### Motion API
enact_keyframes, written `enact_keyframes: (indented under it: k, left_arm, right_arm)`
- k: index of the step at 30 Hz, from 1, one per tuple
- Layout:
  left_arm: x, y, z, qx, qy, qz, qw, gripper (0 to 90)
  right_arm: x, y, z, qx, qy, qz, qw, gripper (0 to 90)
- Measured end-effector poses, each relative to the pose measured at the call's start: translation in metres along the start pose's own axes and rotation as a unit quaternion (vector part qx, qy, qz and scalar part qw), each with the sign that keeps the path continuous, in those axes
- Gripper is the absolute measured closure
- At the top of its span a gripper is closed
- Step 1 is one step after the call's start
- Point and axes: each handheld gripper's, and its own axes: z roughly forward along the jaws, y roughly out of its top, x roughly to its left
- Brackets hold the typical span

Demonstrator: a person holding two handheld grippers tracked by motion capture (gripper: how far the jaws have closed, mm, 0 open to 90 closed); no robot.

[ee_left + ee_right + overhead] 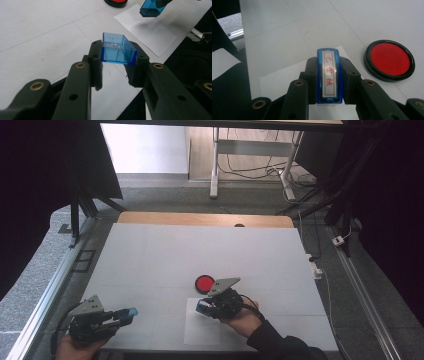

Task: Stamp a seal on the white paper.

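Two tools work together: the left tool (131, 312) clamps the blue cap (117, 49) aside at the near left, while the right tool (201, 307) grips the stamp (329, 76) over the paper (202, 330), beside the red ink pad (204, 283).

The blue stamp (329, 76) is a narrow block of clear blue plastic whose white label carries red characters inside a red frame; it is clamped by its long sides between black jaws and hangs just above the sheet of paper (200, 332) that lies near the table's near edge, right of its middle. Its cap (117, 48), an open-ended box of the same clear blue plastic, is pinched by its two side walls between the other jaws, tilted with its open mouth showing, above the table's near left corner, well apart from the stamp.
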Motion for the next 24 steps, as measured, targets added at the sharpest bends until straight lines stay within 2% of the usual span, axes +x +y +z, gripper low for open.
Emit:
enact_keyframes:
  k: [7, 24]
  left_arm:
    - [0.000, 0.000, 0.000, 0.000, 0.000, 0.000, 1.0000, 67.7]
    - [0.000, 0.000, 0.000, 0.000, 0.000, 0.001, 1.0000, 67.7]
  right_arm:
    - [0.001, -0.002, 0.009, 0.018, -0.005, -0.008, 0.9998, 71.3]
    - [-0.002, -0.007, 0.019, 0.034, -0.015, -0.015, 0.9992, 71.3]
